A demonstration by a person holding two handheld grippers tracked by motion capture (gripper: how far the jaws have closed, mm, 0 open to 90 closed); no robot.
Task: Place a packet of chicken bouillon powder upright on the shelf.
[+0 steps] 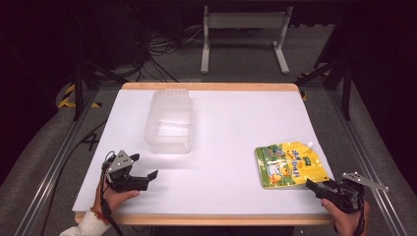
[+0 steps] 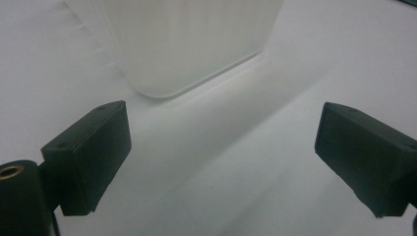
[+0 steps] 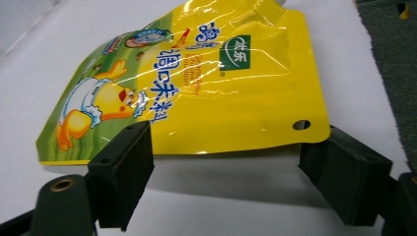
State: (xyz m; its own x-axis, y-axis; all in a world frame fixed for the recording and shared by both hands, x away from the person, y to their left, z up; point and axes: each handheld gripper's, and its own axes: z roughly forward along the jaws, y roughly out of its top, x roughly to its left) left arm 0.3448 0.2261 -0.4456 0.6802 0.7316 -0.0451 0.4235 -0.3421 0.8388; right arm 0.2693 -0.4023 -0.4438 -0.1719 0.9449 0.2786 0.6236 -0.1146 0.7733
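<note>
A yellow and green spouted pouch (image 1: 290,164) printed with a cartoon duck lies flat at the table's right front. In the right gripper view the pouch (image 3: 211,83) has its near edge just ahead of my right gripper (image 3: 226,142), whose jaws stand wide apart on either side of that edge without pressing on it. In the high view my right gripper (image 1: 317,188) sits at the pouch's near right corner. A translucent plastic container (image 1: 167,123) stands left of centre. My left gripper (image 1: 145,166) rests short of it, open and empty, with the container (image 2: 192,44) straight ahead of my left gripper (image 2: 221,123).
A white sheet covers the wooden table (image 1: 221,113). The table's front edge (image 1: 206,219) runs just behind both hands. Metal frame rails (image 1: 366,157) flank the table, and a white stand (image 1: 243,34) and cables lie on the floor beyond.
</note>
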